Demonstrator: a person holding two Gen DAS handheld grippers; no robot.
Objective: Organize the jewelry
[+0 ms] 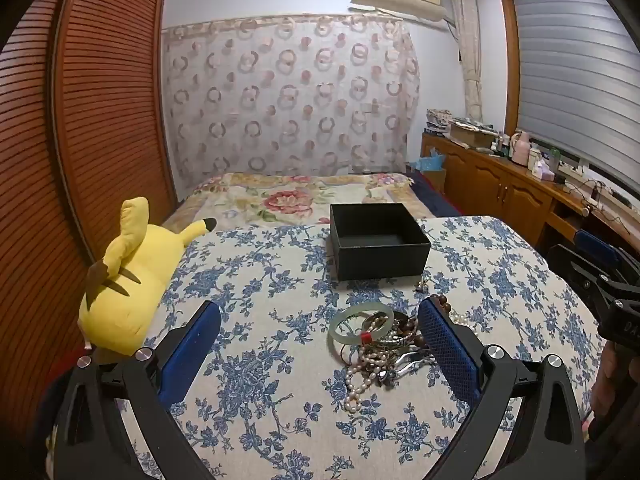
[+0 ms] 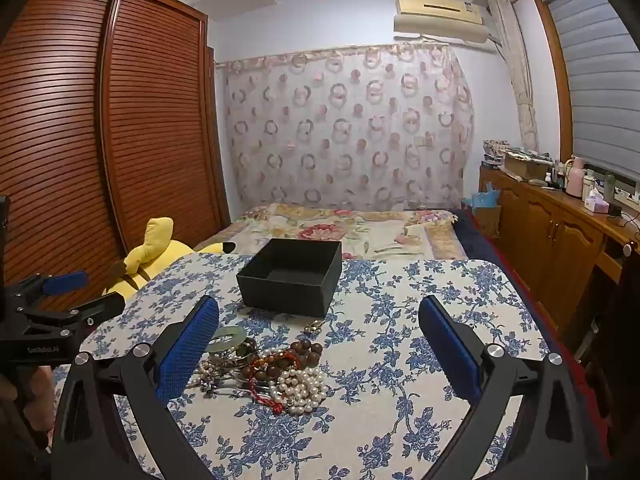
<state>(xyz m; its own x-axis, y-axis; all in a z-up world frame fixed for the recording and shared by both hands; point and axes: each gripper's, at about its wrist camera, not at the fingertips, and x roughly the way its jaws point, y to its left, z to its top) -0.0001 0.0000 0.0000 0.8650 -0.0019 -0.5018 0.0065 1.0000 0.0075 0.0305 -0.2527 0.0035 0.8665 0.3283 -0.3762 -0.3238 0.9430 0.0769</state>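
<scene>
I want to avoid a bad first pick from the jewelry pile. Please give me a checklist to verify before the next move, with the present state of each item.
1. Black box open, inside bare: ok.
2. Box standing behind the jewelry pile, apart from it: ok.
3. Left gripper jaws wide open, nothing held: ok.
4. Right gripper jaws wide open, nothing held: ok.
5. Pieces separate enough for a single pick: not ok; the pearl strand, brown beads and red cord overlap.
6. Green bangle free of the strands lying against it: cannot tell.
</scene>
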